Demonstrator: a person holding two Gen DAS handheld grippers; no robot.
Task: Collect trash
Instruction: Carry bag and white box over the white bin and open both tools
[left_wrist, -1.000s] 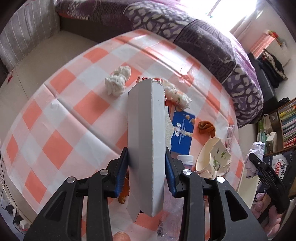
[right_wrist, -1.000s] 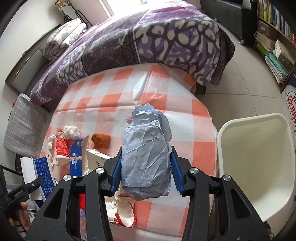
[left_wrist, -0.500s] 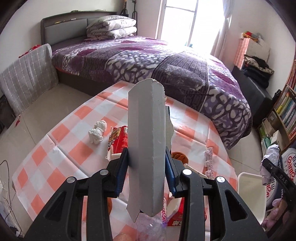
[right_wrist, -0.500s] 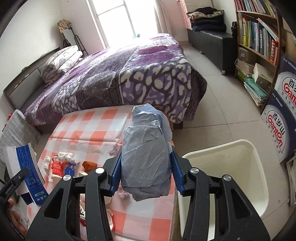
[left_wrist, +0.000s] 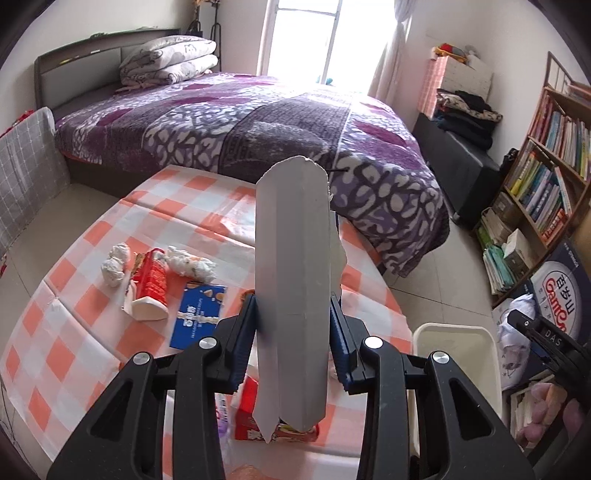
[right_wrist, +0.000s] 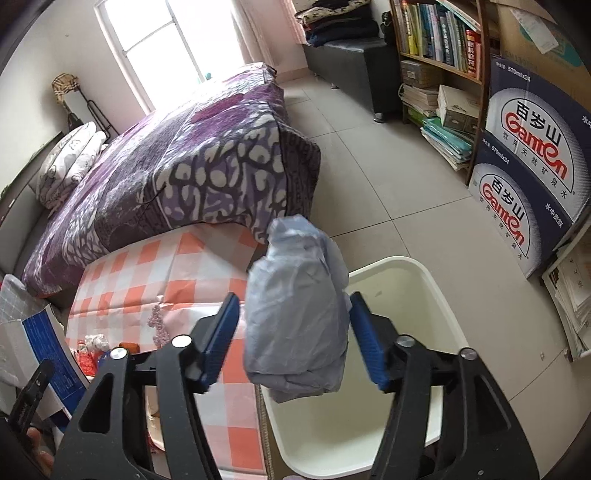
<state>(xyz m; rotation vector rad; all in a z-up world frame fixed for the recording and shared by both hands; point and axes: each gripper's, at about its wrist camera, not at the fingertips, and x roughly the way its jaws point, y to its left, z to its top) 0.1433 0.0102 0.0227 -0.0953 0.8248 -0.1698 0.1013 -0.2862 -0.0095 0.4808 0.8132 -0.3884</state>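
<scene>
My left gripper (left_wrist: 293, 332) is shut on a flattened grey carton (left_wrist: 293, 288) that stands upright above the checked table (left_wrist: 74, 332). In the right wrist view the same carton (right_wrist: 48, 350) shows its blue printed side at the left edge. My right gripper (right_wrist: 295, 339) hangs over the white bin (right_wrist: 436, 306). Its jaws are opening, and a crumpled grey-blue plastic bag (right_wrist: 295, 314) sits loose between them with a gap at the left pad. The bin (left_wrist: 454, 332) stands off the table's right end.
On the table lie a red carton (left_wrist: 151, 284), white tissue wads (left_wrist: 114, 264), a blue wrapper (left_wrist: 197, 314) and a red pack (left_wrist: 247, 417). A purple bed (left_wrist: 258, 122) lies behind it. A bookshelf (right_wrist: 436, 40) and stacked water boxes (right_wrist: 528, 166) stand right of the bin.
Both grippers have swung from above the table toward the bin at its right end. The right jaws have spread apart and come off the plastic bag. The left grip is unchanged.
</scene>
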